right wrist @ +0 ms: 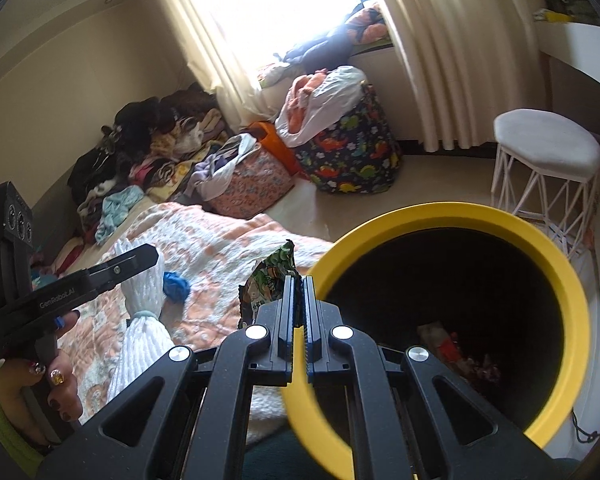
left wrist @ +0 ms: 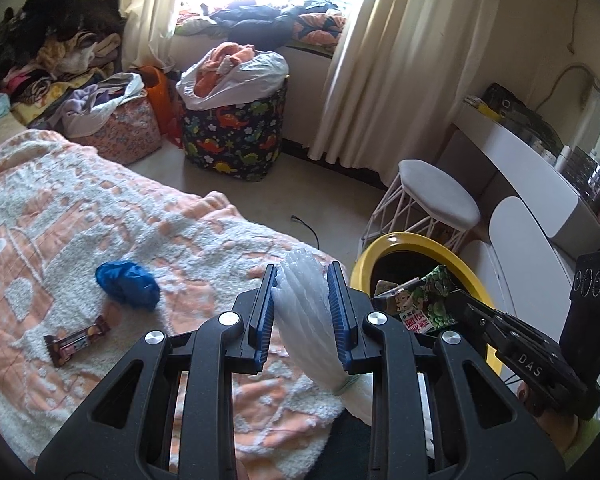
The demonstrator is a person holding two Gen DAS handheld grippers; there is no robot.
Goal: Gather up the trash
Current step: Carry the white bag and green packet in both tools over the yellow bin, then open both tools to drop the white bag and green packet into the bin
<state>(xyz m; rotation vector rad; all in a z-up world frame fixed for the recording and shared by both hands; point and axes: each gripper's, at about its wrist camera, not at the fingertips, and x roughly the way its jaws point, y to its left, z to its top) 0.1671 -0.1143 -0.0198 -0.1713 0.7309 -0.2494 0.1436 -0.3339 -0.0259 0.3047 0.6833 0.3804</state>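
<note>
My left gripper (left wrist: 302, 276) is shut on a white foam net sleeve (left wrist: 300, 312) tied with a pale band, held above the peach-and-white blanket (left wrist: 100, 220). A crumpled blue wrapper (left wrist: 128, 288) and a brown candy bar wrapper (left wrist: 78, 340) lie on the blanket to its left. In the right wrist view my right gripper (right wrist: 299, 280) is shut on a green printed snack packet (right wrist: 270, 276), just left of the rim of the yellow-rimmed bin (right wrist: 452, 216). Some trash lies at the bin's dark bottom. The same bin (left wrist: 412, 240) and snack packet (left wrist: 432, 296) show at the right of the left wrist view.
A white wire-legged stool (left wrist: 436, 192) stands behind the bin, with a white desk (left wrist: 532, 160) to its right. A dinosaur-print basket (left wrist: 232, 136) and a floral basket (left wrist: 128, 132) full of clothes stand by the curtains. A clothes heap (left wrist: 52, 52) fills the far left corner.
</note>
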